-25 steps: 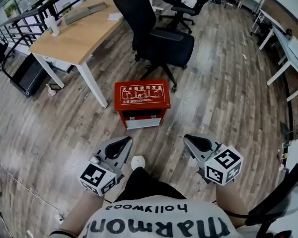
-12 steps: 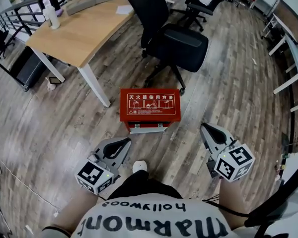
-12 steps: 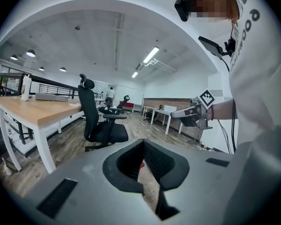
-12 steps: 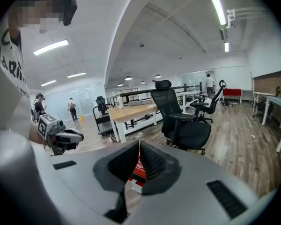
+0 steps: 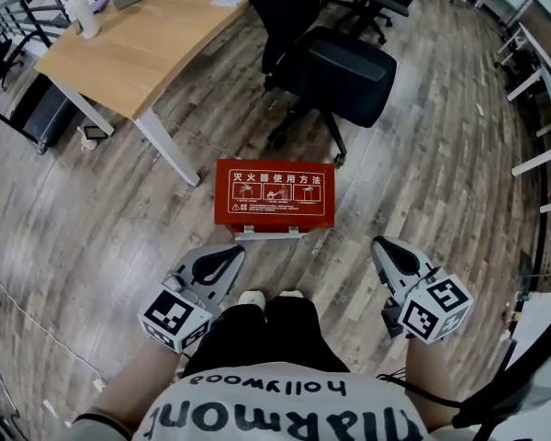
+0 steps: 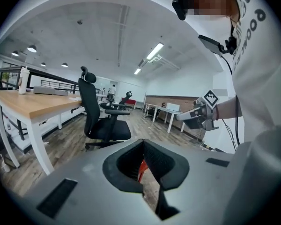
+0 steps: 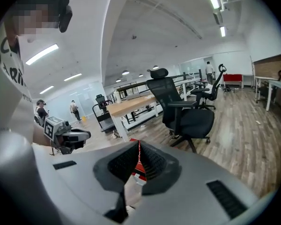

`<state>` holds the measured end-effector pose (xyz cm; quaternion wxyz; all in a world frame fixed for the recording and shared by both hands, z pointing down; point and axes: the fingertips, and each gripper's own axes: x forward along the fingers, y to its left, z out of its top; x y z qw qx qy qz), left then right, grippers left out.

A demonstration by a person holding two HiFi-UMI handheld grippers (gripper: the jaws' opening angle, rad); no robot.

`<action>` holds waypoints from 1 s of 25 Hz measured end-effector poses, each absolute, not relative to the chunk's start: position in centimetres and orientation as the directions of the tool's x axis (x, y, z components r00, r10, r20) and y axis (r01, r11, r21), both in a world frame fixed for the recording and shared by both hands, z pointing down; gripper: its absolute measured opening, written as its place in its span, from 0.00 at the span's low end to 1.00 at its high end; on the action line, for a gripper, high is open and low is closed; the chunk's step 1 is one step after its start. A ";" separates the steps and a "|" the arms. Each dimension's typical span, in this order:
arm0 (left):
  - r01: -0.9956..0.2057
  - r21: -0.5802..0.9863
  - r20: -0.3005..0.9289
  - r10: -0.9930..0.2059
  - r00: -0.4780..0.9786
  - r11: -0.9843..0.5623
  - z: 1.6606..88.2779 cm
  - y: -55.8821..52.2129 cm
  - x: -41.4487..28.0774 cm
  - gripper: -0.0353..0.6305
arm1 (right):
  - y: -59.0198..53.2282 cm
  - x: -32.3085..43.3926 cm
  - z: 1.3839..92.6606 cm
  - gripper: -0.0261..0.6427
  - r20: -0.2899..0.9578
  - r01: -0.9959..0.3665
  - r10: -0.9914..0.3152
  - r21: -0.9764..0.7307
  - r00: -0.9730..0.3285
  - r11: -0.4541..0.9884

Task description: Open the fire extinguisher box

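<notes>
At the bottom of the head view we hold the left gripper at lower left and the right gripper at lower right. Both point up the frame. Each gripper's own view shows its jaws pressed together with nothing between them. Only a red sliver of the box shows through the notch ahead of the pads in each view. Our shoes sit between the two grippers, just below the box.

The fire extinguisher box lies flat on the wooden floor at the middle of the frame, closed, with its printed red lid facing up. A pale metal strip runs along its near edge. We take this for the latch or handle side, though it is too small to be sure. Neither gripper touches the box.

We judge the step in hand to be the approach. To do it well, we should open the jaws before we reach the box, not at it. We should then come in low at that near edge. One gripper should rest on the lid's corner so the box does not slide on the smooth boards. The other should work the catch and lift the lid away from us.

Beyond the box stands a black office chair at upper centre, near enough that a swinging lid may meet its base. A wooden desk fills the upper left.
</notes>
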<state>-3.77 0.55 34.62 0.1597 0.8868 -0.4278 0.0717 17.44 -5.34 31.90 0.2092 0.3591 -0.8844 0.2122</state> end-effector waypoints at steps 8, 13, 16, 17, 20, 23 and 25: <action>-0.831 0.270 0.306 -0.775 0.552 -0.486 36.9 0.9 -2.8 0.06 | -6.9 15.1 34.1 0.06 0.476 -0.566 -0.393 -0.303 -0.787 0.766; -0.851 0.303 0.308 -0.801 0.513 -0.428 40.7 0.2 -2.5 0.06 | -6.5 13.1 38.9 0.06 0.476 -0.463 -0.288 -0.303 -0.831 0.833; -0.862 0.313 0.299 -0.820 0.488 -0.399 44.1 -0.6 -2.4 0.06 | -6.2 11.1 42.9 0.06 0.475 -0.406 -0.231 -0.306 -0.849 0.861; -0.863 0.315 0.294 -0.824 0.484 -0.395 45.5 -1.0 -2.4 0.06 | -6.1 10.4 44.4 0.06 0.474 -0.390 -0.216 -0.306 -0.853 0.868; -0.867 0.330 0.281 -0.838 0.467 -0.373 50.3 -1.9 -2.3 0.06 | -5.7 8.7 49.1 0.06 0.478 -0.367 -0.194 -0.301 -0.856 0.880; -0.856 0.373 0.263 -0.844 0.467 -0.357 55.0 -2.2 -1.8 0.06 | -5.2 7.8 53.9 0.06 0.482 -0.374 -0.193 -0.313 -0.855 0.873; -0.840 0.402 0.247 -0.840 0.483 -0.364 58.0 -2.4 -1.4 0.06 | -4.9 7.2 56.9 0.06 0.469 -0.380 -0.193 -0.345 -0.862 0.858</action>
